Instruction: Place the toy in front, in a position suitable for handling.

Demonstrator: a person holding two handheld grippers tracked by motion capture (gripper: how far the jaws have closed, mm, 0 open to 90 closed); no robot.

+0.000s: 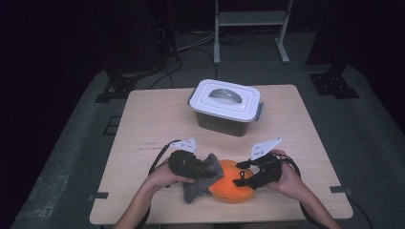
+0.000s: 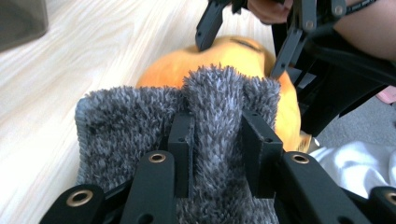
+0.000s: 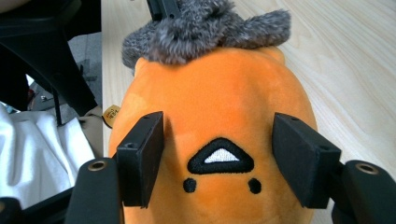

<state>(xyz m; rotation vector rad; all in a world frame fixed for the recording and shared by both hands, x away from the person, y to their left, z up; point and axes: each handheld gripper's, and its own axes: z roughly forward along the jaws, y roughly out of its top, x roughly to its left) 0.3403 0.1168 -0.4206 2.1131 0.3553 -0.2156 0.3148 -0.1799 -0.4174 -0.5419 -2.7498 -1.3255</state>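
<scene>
The round orange plush toy (image 1: 232,182) with a stitched black-and-white triangle mouth and two black dot eyes lies on the pale wooden table (image 1: 153,119), near its front edge, at about 6 o'clock from the table's middle in the high view. A shaggy grey fleece cloth (image 1: 203,179) lies against the toy's 9 o'clock side, touching it and partly draped over it.

In the right gripper view the toy (image 3: 219,121) sits between the two black pads of the right gripper (image 3: 229,154): one pad (image 3: 140,156) stands at 9 o'clock of the stitched mouth, the other at 3 o'clock. The jaws stand wide, one on each side of the face. Whether the pads touch the plush I cannot tell. The grey cloth (image 3: 205,25) caps the toy at 12 o'clock in that view.

In the left gripper view the left gripper (image 2: 217,140) is clamped narrow on an upright fold of the cloth (image 2: 215,112), which rises between the pads and spills to 9 o'clock. The toy (image 2: 224,56) lies just beyond the cloth at 12 o'clock, with the right gripper (image 2: 247,42) above it.

In the high view the left gripper (image 1: 191,167) is at 9 o'clock of the toy, the right gripper (image 1: 248,179) at 3 o'clock. A white lidded plastic box (image 1: 225,106) with a grey handle stands well apart at 12 o'clock.
</scene>
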